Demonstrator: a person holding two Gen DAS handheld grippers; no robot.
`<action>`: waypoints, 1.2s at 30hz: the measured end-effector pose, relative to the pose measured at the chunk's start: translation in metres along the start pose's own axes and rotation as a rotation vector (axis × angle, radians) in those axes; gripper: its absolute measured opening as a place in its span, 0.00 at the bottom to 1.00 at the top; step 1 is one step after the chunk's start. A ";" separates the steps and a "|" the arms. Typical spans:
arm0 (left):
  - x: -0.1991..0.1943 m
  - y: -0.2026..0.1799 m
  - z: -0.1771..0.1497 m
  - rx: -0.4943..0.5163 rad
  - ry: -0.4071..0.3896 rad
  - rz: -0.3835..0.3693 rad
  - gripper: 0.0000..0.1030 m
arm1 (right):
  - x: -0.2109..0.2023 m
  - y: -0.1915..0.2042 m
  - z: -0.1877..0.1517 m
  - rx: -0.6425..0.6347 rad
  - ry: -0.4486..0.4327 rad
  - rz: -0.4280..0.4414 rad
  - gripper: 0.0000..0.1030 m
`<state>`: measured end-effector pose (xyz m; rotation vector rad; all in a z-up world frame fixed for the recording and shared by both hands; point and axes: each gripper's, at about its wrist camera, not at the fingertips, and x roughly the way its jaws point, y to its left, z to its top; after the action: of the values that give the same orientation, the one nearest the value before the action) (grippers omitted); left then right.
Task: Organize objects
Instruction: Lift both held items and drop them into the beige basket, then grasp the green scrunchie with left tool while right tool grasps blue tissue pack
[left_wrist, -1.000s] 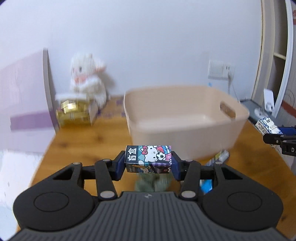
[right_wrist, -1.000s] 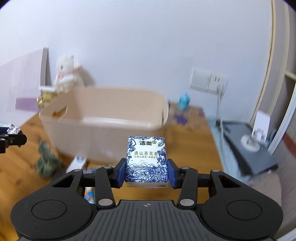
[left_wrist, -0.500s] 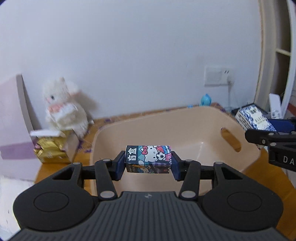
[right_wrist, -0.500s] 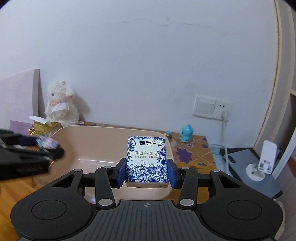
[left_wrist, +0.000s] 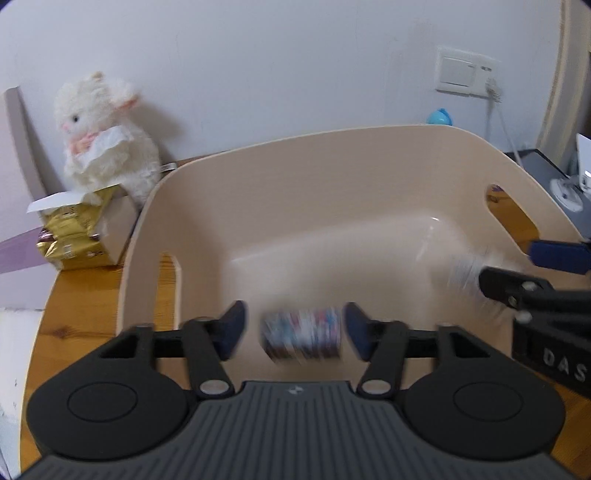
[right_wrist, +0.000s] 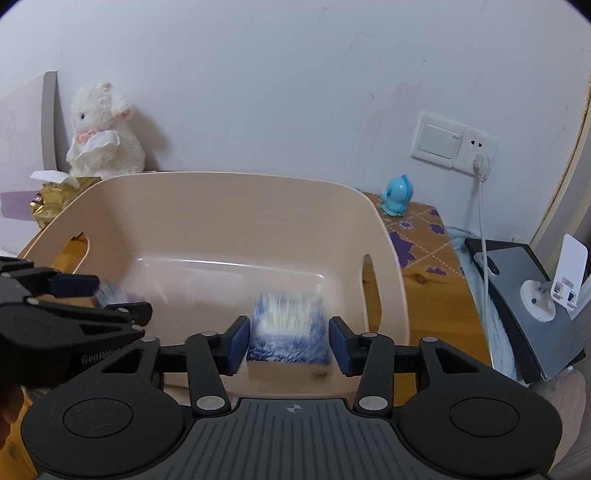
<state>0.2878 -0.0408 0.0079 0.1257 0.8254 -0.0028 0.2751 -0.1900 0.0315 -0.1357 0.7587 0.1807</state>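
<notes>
Beige tub (left_wrist: 332, 155) just ahead of both claws, left claw (left_wrist: 293, 326) and right claw (right_wrist: 290, 338) spread apart, blurred cartoon box (left_wrist: 301, 332) and blue tissue pack (right_wrist: 288, 332) dropping in between the pads; likely more left to gather.

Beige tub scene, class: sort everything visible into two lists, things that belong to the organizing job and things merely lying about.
Part of the job:
beige tub
cartoon box, blurred, between the open left gripper fingers
blue tissue pack, blurred, between the open right gripper fingers

Lying about:
white plush toy
gold packet
blue figurine
wall switch
</notes>
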 end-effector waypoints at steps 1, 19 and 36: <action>-0.004 0.002 -0.001 0.003 -0.019 0.004 0.76 | -0.002 0.001 -0.001 -0.006 -0.004 -0.007 0.65; -0.107 0.058 -0.063 0.003 -0.186 -0.020 0.99 | -0.104 -0.006 -0.053 -0.028 -0.094 0.011 1.00; -0.078 0.071 -0.153 0.045 -0.097 -0.083 0.99 | -0.086 0.021 -0.136 -0.066 0.041 0.081 1.00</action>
<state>0.1260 0.0431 -0.0296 0.1322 0.7331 -0.1049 0.1179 -0.2050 -0.0075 -0.1718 0.8004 0.2808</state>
